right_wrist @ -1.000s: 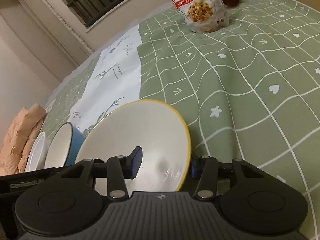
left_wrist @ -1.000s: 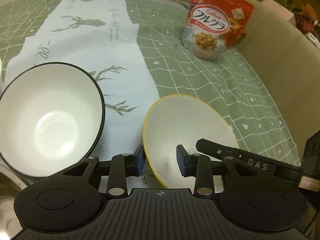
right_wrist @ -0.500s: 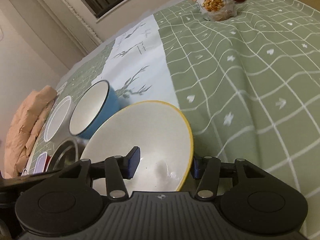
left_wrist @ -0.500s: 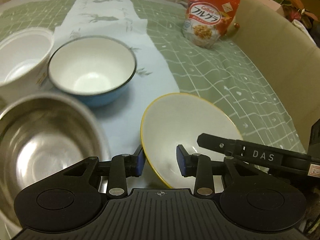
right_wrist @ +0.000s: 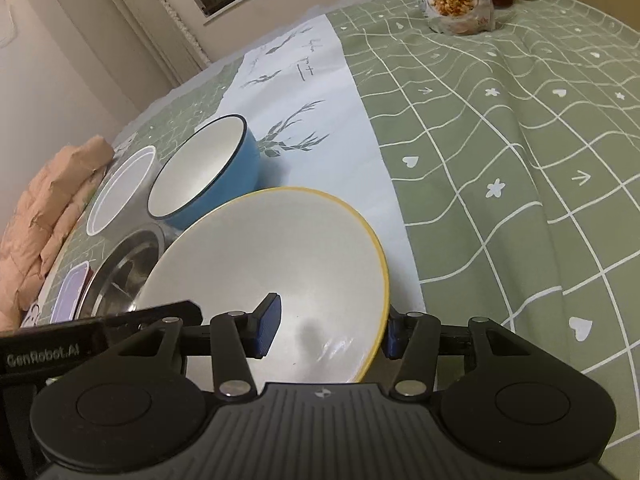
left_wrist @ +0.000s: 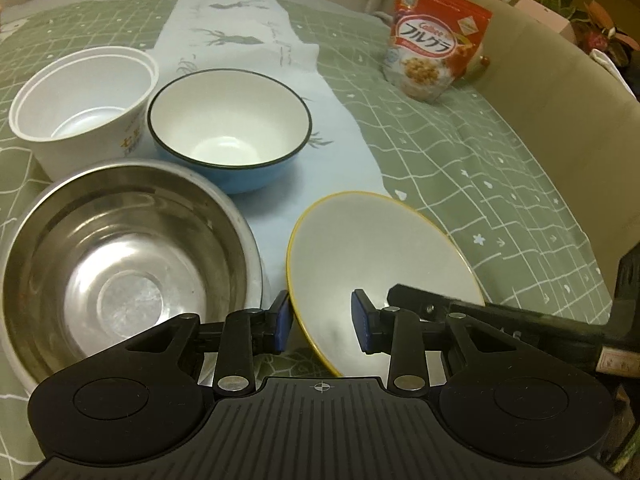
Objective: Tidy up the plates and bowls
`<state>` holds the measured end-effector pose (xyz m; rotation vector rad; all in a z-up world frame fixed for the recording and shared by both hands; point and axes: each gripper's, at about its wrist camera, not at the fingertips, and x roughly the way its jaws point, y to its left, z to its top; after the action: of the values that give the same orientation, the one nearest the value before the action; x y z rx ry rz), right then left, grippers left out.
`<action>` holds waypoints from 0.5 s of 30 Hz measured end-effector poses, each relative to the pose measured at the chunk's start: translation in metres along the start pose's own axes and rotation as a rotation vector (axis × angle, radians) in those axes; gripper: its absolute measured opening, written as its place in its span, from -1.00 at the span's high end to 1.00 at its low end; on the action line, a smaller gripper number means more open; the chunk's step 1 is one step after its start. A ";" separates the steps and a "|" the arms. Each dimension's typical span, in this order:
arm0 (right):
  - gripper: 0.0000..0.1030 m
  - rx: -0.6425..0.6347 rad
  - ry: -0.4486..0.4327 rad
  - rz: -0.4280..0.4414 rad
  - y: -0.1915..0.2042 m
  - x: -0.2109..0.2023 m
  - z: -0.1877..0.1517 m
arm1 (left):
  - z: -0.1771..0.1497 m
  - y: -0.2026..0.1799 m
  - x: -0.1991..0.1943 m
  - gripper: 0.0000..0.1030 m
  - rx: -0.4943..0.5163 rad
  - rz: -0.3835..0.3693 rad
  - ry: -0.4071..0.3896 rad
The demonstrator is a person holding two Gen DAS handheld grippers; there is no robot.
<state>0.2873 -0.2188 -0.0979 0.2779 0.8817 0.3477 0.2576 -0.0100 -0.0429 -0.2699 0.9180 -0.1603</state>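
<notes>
A white bowl with a yellow rim [left_wrist: 376, 256] is held tilted above the table, also seen in the right wrist view [right_wrist: 280, 264]. My left gripper [left_wrist: 322, 322] is shut on its left rim, one pad inside and one outside. My right gripper [right_wrist: 328, 326] is shut on its right rim the same way. A large steel bowl [left_wrist: 120, 264] sits just left of it. A blue bowl with a white inside [left_wrist: 230, 128] and a white plastic bowl [left_wrist: 84, 96] stand behind the steel bowl.
A red cereal bag [left_wrist: 434, 64] stands at the far right of the green checked tablecloth [left_wrist: 500, 168]. A white deer-print runner [left_wrist: 248, 40] runs down the middle. A peach cloth [right_wrist: 44, 208] and a lilac-lidded box [right_wrist: 72, 292] lie at the left edge.
Both grippers have carried the yellow-rimmed bowl back and up. The steel bowl and the white plastic bowl have come into view; the blue bowl now looks farther away.
</notes>
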 end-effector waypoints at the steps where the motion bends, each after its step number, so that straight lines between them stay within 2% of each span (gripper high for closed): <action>1: 0.02 0.001 -0.003 -0.002 0.000 -0.001 0.000 | 0.000 0.000 -0.001 0.33 0.002 -0.002 0.000; 12: 0.02 -0.032 -0.014 -0.048 0.007 -0.004 0.004 | 0.001 0.007 -0.009 0.38 0.004 -0.018 -0.021; 15: 0.02 -0.074 -0.058 -0.114 0.013 -0.008 0.005 | 0.003 0.009 -0.013 0.40 0.007 -0.020 -0.033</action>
<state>0.2843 -0.2110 -0.0842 0.1677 0.8219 0.2642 0.2518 0.0022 -0.0337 -0.2745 0.8817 -0.1776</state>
